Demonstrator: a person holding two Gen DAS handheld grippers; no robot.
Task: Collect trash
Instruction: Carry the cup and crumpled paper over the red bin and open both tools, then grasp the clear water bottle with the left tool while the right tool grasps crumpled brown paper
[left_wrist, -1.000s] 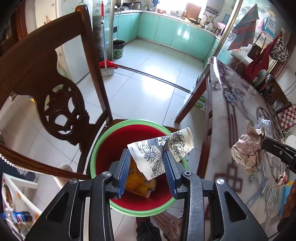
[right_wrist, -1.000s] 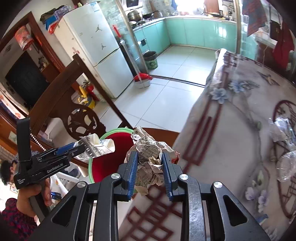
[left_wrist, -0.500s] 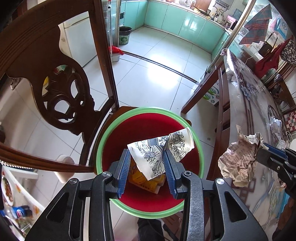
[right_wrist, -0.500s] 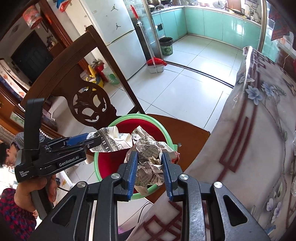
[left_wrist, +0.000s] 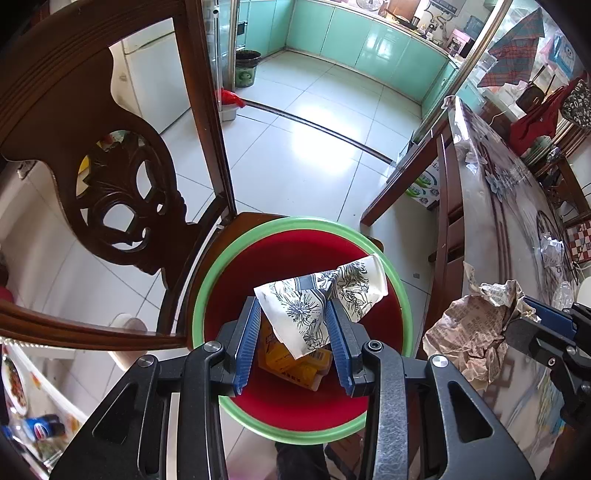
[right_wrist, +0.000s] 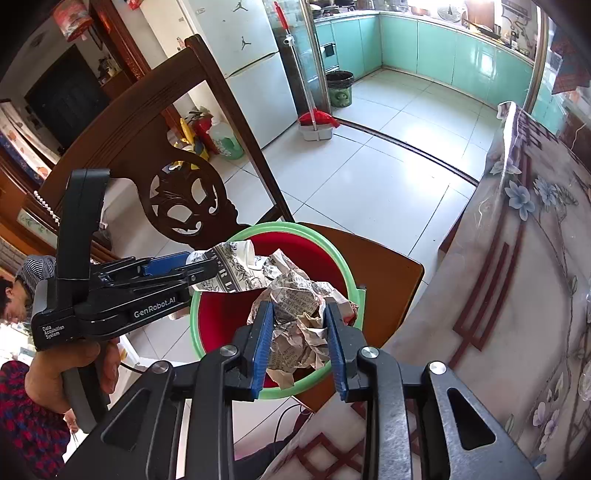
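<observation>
Two light, soft scraps are held over the red bin (left_wrist: 301, 402): a crushed printed paper cup (left_wrist: 317, 302) clamped in the left gripper (left_wrist: 293, 343), a crumpled newspaper wad (right_wrist: 299, 325) in the right gripper (right_wrist: 297, 347). Both likely drop freely. Yellow packaging (left_wrist: 291, 363) lies inside at 6 o'clock; the chair (right_wrist: 373, 266) carries the bin.

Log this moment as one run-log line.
left gripper: shut on printed paper, over red bin | right gripper: shut on newspaper ball, over bin rim | neither dropped yet

Two paper wads (left_wrist: 321, 299) (right_wrist: 299, 317), one bin (left_wrist: 400, 295).
</observation>
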